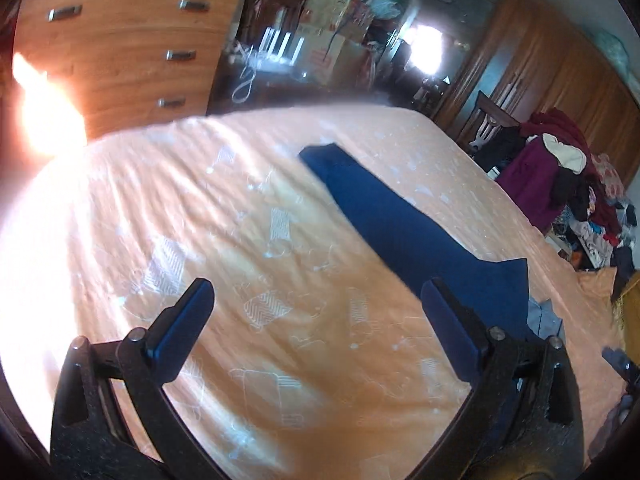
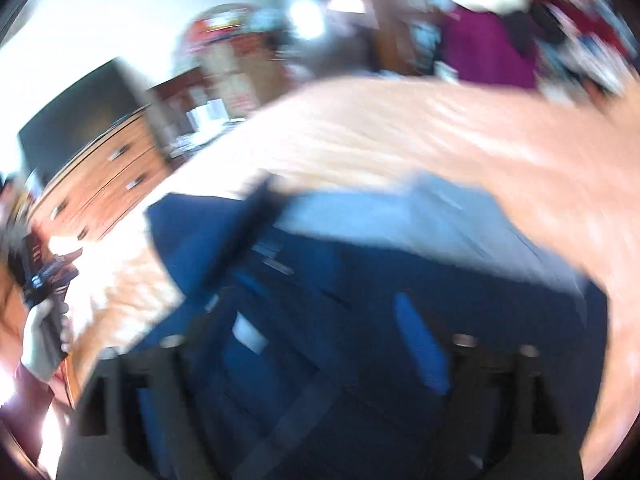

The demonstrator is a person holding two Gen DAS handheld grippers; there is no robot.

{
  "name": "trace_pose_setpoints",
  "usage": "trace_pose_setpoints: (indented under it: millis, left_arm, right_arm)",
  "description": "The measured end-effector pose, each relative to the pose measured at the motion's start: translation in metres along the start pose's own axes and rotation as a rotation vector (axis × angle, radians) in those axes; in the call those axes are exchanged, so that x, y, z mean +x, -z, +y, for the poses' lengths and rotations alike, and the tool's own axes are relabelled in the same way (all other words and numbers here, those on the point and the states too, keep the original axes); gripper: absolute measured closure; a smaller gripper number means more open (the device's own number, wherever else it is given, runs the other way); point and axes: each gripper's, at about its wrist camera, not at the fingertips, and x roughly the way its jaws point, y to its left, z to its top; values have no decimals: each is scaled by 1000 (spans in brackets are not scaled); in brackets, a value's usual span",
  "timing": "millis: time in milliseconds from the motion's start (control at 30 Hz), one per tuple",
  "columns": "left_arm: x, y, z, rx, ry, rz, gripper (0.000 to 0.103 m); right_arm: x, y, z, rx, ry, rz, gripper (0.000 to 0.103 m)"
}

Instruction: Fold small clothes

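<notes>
Garment (image 1: 400, 216), navy, lies flat on the bed (image 1: 200, 220), ahead-right of the left tongs (image 1: 320, 320), under the right tongs (image 2: 328, 300). Both stand apart, empty. Best: pinch one hem corner each, lift evenly, fold lengthwise.

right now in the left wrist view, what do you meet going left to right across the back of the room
wooden chest of drawers → cardboard boxes → bright mirror or glass panel → dark wood wardrobe → pile of clothes at the right side of the bed
</notes>
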Motion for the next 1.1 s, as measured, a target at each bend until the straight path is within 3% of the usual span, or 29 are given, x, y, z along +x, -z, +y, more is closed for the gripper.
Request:
trace_pose_setpoints:
  millis: [100, 167, 233, 300, 367, 433, 633, 667, 700, 733, 800, 900, 1000, 1100]
  left_arm:
    - [6, -4, 4, -42, 52, 30, 2]
    - [18, -20, -1, -43, 126, 43, 2]
    - [45, -44, -1, -72, 192, 113, 2]
    - [85, -68, 5, -98, 228, 178, 15]
    - [122, -78, 10, -112, 211, 257, 26]
    - [153, -83, 15, -120, 181, 304, 31]
    - [174, -87, 1, -66, 119, 254, 33]
    - [177, -86, -2, -44, 107, 242, 38]
    - [179, -84, -8, -9, 106, 227, 66]
    - [182, -84, -12, 10, 109, 233, 86]
    - [176, -94, -10, 20, 138, 213, 93]
    - [140, -100, -56, 70, 284, 145, 94]
    - [80, -80, -148, 141, 538, 100, 94]
    - [22, -37, -252, 245, 799, 101, 92]
  right_arm:
    - [58, -35, 65, -67, -106, 46, 29]
    - [75, -46, 98, -79, -162, 66, 30]
    - [87, -48, 117, -86, -188, 81, 30]
    - [87, -36, 130, -113, -207, 98, 30]
    - [96, -28, 135, -113, -214, 104, 30]
    - [94, -20, 131, -86, -218, 104, 30]
    - [64, 5, 91, 6, -196, 80, 30]
    - [60, 8, 86, 12, -191, 78, 30]
    - [54, 11, 81, 25, -187, 74, 30]
    - [50, 14, 76, 36, -184, 69, 30]
    - [37, 21, 64, 61, -165, 47, 30]
    - [13, 29, 32, 149, -132, -9, 34]
    - [-22, 42, -14, 267, -106, -68, 37]
    - [-58, 62, -61, 387, -81, -99, 39]
